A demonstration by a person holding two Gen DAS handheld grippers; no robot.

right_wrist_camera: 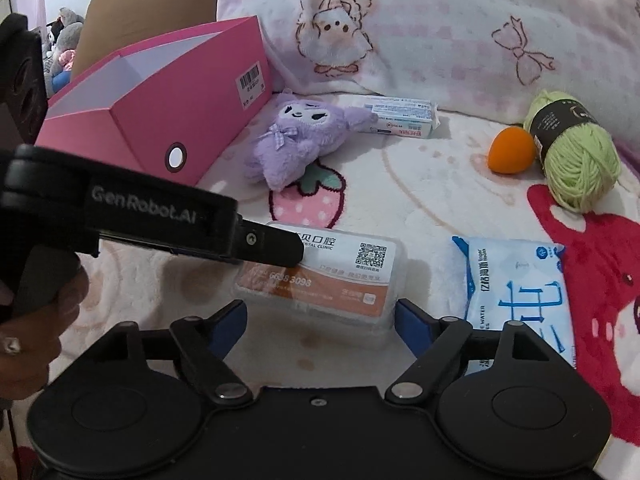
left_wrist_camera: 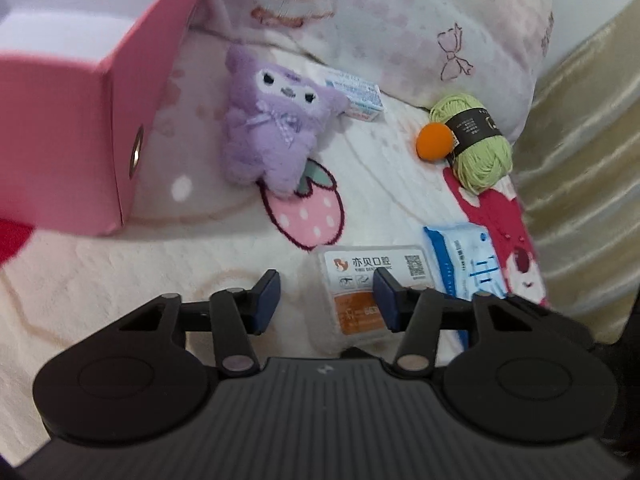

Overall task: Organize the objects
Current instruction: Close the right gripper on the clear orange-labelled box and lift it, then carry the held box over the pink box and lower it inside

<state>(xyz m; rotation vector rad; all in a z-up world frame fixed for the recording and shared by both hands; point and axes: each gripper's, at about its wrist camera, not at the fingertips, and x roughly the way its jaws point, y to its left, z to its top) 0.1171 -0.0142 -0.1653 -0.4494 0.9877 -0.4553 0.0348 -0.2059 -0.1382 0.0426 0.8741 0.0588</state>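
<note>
From the left wrist: left gripper (left_wrist_camera: 326,294) spread and empty beside the clear case (left_wrist_camera: 362,286), with plush (left_wrist_camera: 272,120), yarn (left_wrist_camera: 478,140), orange ball (left_wrist_camera: 435,141) and wipes (left_wrist_camera: 464,264) all loose on the blanket (left_wrist_camera: 140,280), none visibly in the pink box (left_wrist_camera: 76,136). From the right wrist: right gripper (right_wrist_camera: 320,322) spread wide around the case's near edge, pads not pressing, box interior showing bare, so sorting looks barely begun.

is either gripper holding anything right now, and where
Nothing is held. Both the left gripper and right gripper have open jaws near the clear plastic case.
</note>
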